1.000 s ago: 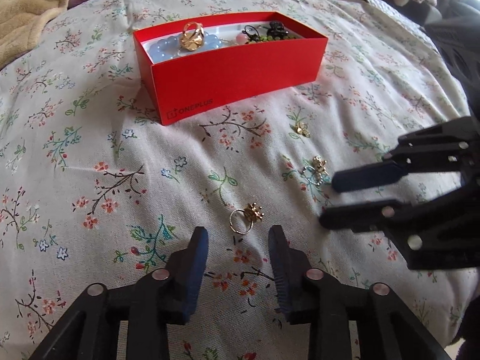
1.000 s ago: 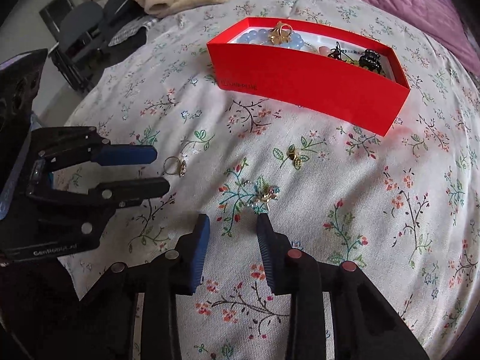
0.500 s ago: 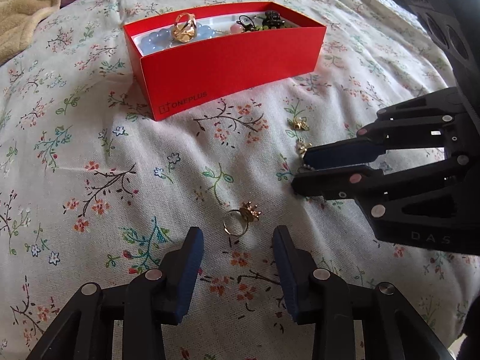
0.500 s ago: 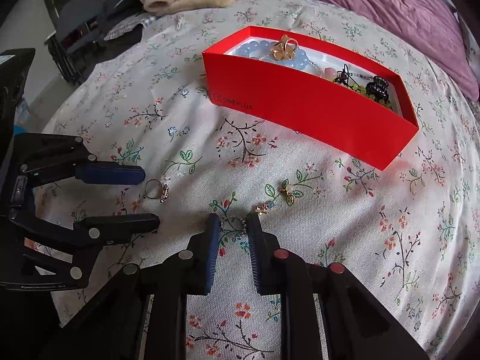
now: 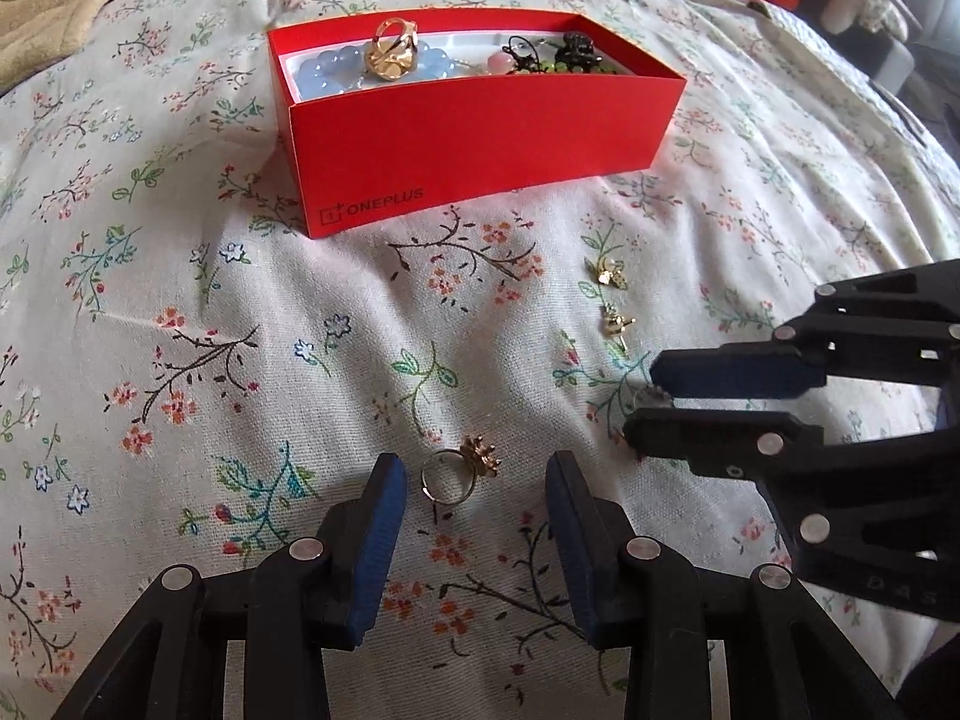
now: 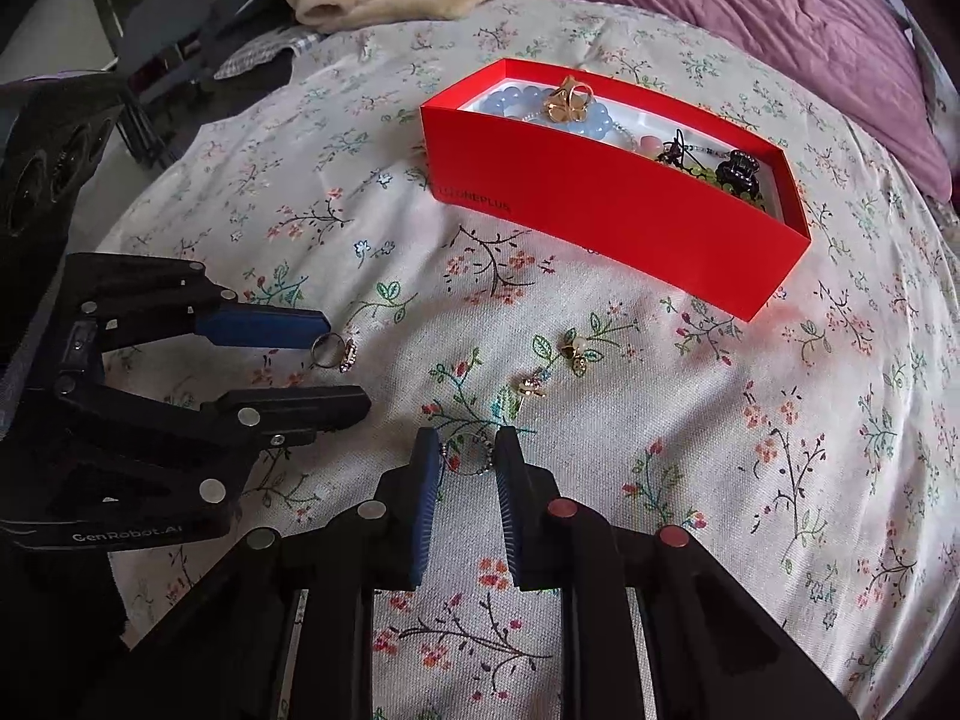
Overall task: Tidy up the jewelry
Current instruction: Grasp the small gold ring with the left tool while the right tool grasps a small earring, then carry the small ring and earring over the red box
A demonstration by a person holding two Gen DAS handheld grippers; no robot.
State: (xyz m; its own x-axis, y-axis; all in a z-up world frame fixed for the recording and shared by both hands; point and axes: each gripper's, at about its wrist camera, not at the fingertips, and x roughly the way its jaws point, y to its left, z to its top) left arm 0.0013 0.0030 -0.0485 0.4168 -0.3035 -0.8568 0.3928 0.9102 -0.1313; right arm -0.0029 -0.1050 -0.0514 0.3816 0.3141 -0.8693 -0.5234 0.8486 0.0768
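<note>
Your right gripper (image 6: pixel 465 456) has just been closing: its jaws now stand narrow around the small beaded ring (image 6: pixel 471 457) on the floral bedspread (image 6: pixel 750 450), and the pads appear to press its two sides. A second ago that ring lay ahead of wider jaws, so this is the pinch being made. Whether it is firm enough to lift you cannot tell from here; the ring is thin and could slip out flat.

Your left gripper (image 5: pixel 477 480) stands moderately wide, holding nothing. The gold flower ring (image 5: pixel 459 471) lies on the cloth between its fingertips, touching neither pad; the jaws have closed in around it from behind.

Two small gold charms (image 5: pixel 613 297) lie between your grippers and the red box (image 5: pixel 480 138), apart from each other. The box already holds a blue bead bracelet (image 5: pixel 336 69), a large gold ring (image 5: pixel 393 51) and some dark pieces.

So two rings are nearly in hand and two charms remain. Judging by this, the lift and carry to the box come next.
</note>
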